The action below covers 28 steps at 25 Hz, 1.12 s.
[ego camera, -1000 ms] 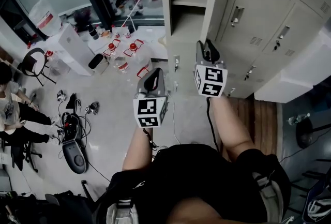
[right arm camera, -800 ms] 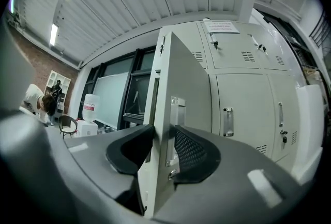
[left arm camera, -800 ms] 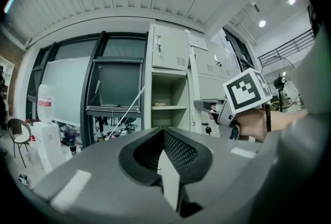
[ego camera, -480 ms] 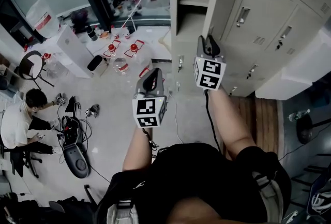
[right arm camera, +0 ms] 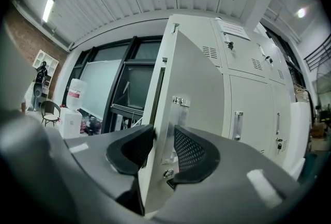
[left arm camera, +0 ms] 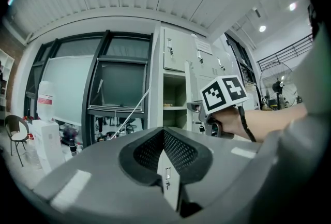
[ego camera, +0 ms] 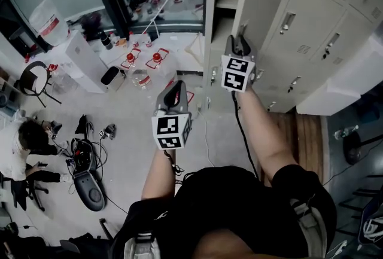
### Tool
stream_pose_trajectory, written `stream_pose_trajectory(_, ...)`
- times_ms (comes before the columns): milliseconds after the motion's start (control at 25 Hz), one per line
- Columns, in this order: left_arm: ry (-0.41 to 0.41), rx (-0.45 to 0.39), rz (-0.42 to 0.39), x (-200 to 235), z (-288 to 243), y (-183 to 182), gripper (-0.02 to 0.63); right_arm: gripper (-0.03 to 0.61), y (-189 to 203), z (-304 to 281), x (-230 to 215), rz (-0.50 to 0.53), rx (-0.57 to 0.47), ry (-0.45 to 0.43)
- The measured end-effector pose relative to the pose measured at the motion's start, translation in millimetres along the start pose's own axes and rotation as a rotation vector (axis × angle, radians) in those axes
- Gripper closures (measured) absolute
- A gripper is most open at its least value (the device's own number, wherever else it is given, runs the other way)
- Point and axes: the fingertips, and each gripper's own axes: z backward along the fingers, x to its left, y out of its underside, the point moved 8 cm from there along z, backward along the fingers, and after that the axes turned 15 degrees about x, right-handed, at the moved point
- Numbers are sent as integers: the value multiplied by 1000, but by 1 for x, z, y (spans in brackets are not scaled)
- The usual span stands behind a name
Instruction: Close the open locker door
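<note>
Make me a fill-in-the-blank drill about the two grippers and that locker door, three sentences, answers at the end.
The locker door stands ___.
The right gripper has the door's ___ between its open jaws.
The left gripper, away from the lockers, has ___ between its jaws.
Missing words: open; edge; nothing.

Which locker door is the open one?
The open locker door in the leftmost column, swung outward, its edge between the jaws of the right gripper; the other doors sit flush.
</note>
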Motion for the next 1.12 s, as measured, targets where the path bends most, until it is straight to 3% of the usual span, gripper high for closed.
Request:
stream_pose_trajectory(240, 3, 5, 1, 16, 0, 1, 614, 445, -5, -16, 17, 34, -3, 60)
stream_pose_trajectory(1120, -97, 36, 42, 80, -9, 8, 614, 446, -35, -108, 44, 6, 69, 67)
